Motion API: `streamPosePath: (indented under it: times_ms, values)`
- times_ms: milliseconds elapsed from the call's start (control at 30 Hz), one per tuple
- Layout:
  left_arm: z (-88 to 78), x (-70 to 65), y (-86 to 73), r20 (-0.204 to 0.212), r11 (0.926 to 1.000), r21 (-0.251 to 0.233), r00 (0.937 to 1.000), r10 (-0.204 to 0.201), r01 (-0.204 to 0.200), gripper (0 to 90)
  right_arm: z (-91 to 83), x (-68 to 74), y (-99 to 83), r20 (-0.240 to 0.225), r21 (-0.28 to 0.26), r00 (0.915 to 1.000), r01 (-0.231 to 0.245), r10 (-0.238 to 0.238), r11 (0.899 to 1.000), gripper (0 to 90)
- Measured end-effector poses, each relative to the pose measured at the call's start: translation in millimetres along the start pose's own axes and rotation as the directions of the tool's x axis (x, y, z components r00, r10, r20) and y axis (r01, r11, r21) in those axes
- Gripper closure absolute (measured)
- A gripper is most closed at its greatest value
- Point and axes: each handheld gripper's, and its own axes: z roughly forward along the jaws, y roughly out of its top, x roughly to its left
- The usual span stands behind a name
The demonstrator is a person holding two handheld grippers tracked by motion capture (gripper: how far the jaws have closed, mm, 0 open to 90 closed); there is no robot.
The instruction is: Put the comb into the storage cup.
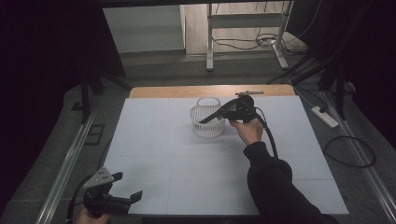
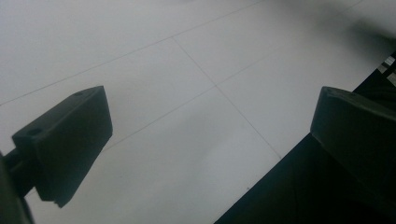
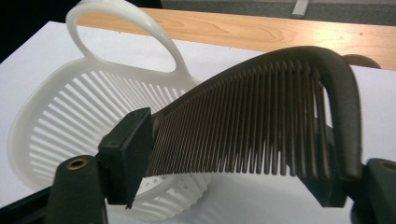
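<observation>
Here the right tool [image 1: 223, 115] sits at the white slatted basket [image 1: 207, 122], which stands on the white tabletop [image 1: 154, 140] towards its far, wooden edge. A dark comb [image 3: 261, 121] lies between the right tool's jaws; in the right gripper view its curved spine arches above the basket's open mouth, with its teeth pointing down and its far end reaching towards the basket's looped handle [image 3: 126, 32]. The jaws are parted: the left pad stands just off the comb's teeth, while the thick end of the comb rests by the right jaw, and whether that pad presses on it cannot be told. The comb hangs just above the basket's rim, not down inside it.

The left tool [image 1: 122, 198] is well away from the basket, at the near left corner of the tabletop, held in the person's hand [image 1: 88, 217]. Its jaws stand wide apart over the bare white sheet, released, with nothing between them.
</observation>
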Motion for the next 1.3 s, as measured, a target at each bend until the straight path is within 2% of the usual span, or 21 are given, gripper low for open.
streamPosePath:
  times_ms: [167,233,333,600,933,1300]
  values:
    - [-0.1,-0.1,0.0,0.000,1.0000,-0.002,1.0000,-0.001,0.001,0.0,-5.5,1.0,1.3,0.007,0.019,0.9997,0.023,-0.023,1.000,21.2]
    - [-0.1,-0.1,0.0,-0.001,1.0000,0.000,1.0000,0.001,-0.001,0.0,-7.6,0.7,1.4,0.010,0.028,0.9999,0.010,-0.010,1.000,19.1]
    - [-0.1,-0.2,0.0,-0.001,1.0000,0.000,1.0000,0.000,0.000,0.0,-9.2,-0.3,0.7,-0.016,0.046,0.9999,0.008,-0.007,0.999,18.3]
    - [-0.1,-0.2,0.0,0.000,1.0000,-0.001,1.0000,-0.001,0.001,0.0,-11.3,2.7,-3.3,-0.046,0.083,0.9988,0.022,-0.018,0.996,7.8]
    - [-0.2,-0.2,0.0,0.001,1.0000,-0.001,1.0000,0.001,-0.001,0.0,-17.5,7.4,-7.0,-0.070,0.097,0.9938,0.094,-0.087,0.991,0.4]
    - [-1.4,0.0,-0.4,-0.006,0.9999,-0.011,1.0000,-0.007,0.007,0.0,-28.2,10.7,-11.9,-0.090,0.095,0.9872,0.140,-0.132,0.986,0.0]
